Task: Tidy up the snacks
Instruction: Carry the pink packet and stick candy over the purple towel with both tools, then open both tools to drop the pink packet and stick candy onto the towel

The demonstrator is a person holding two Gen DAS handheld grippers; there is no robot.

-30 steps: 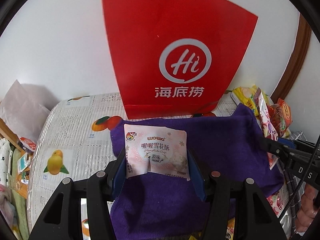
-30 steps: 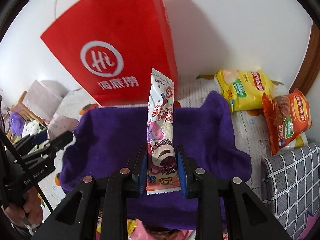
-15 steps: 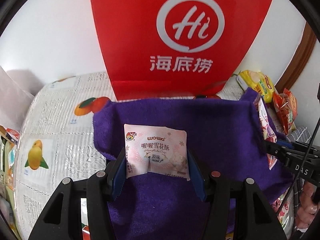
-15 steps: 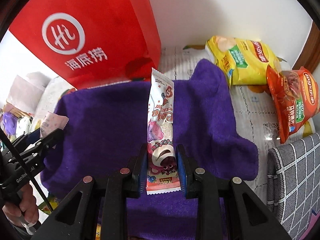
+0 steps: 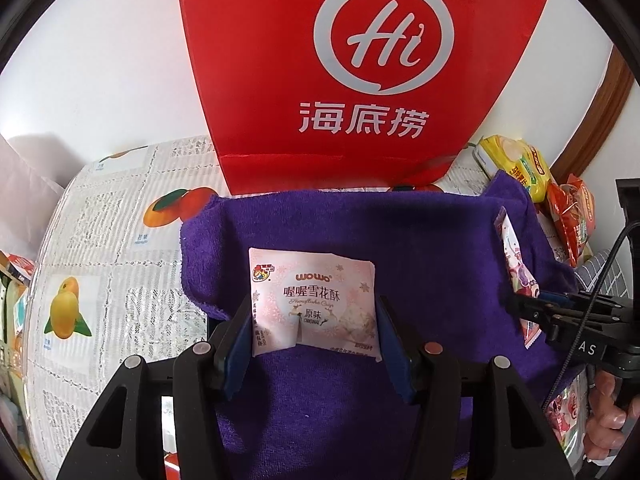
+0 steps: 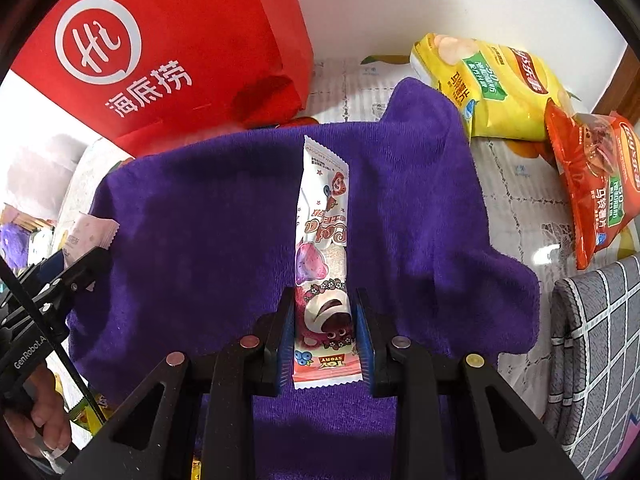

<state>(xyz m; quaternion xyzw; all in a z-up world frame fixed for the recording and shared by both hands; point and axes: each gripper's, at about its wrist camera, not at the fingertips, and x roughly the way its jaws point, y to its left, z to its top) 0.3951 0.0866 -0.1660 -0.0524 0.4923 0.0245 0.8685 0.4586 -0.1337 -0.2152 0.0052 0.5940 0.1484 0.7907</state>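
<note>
Compared with one second ago, both tools have moved forward and lower over the purple towel point(image 5: 420, 248), and the red paper bag point(image 5: 372, 80) now fills more of the left wrist view, so both hands are carrying their snacks toward the back of the table. The left tool point(image 5: 314, 344) is clenched on the square pink snowflake-crisp packet point(image 5: 314, 304), which stands upright between the two blue pads above the towel. The right tool point(image 6: 325, 340) is clenched on the lower end of the long strawberry-bear snack bar point(image 6: 324, 248), whose free end points toward the bag. Neither packet seems to have slipped in its grip. I judge that the snacks are about to be laid on the towel or brought to the bag, but whether they touch the cloth already I cannot tell, since the fisheye view flattens the height. Around them, a yellow chips bag point(image 6: 488, 84) and an orange chips bag point(image 6: 596, 184) lie on the fruit-print tablecloth point(image 5: 104, 260) to the right of the towel, just beside its raised corner, and a grey checked cushion point(image 6: 596, 352) is at the right edge. The bag mouth is out of view, and the tall front wall of the bag stands in the way of a direct push.
</note>
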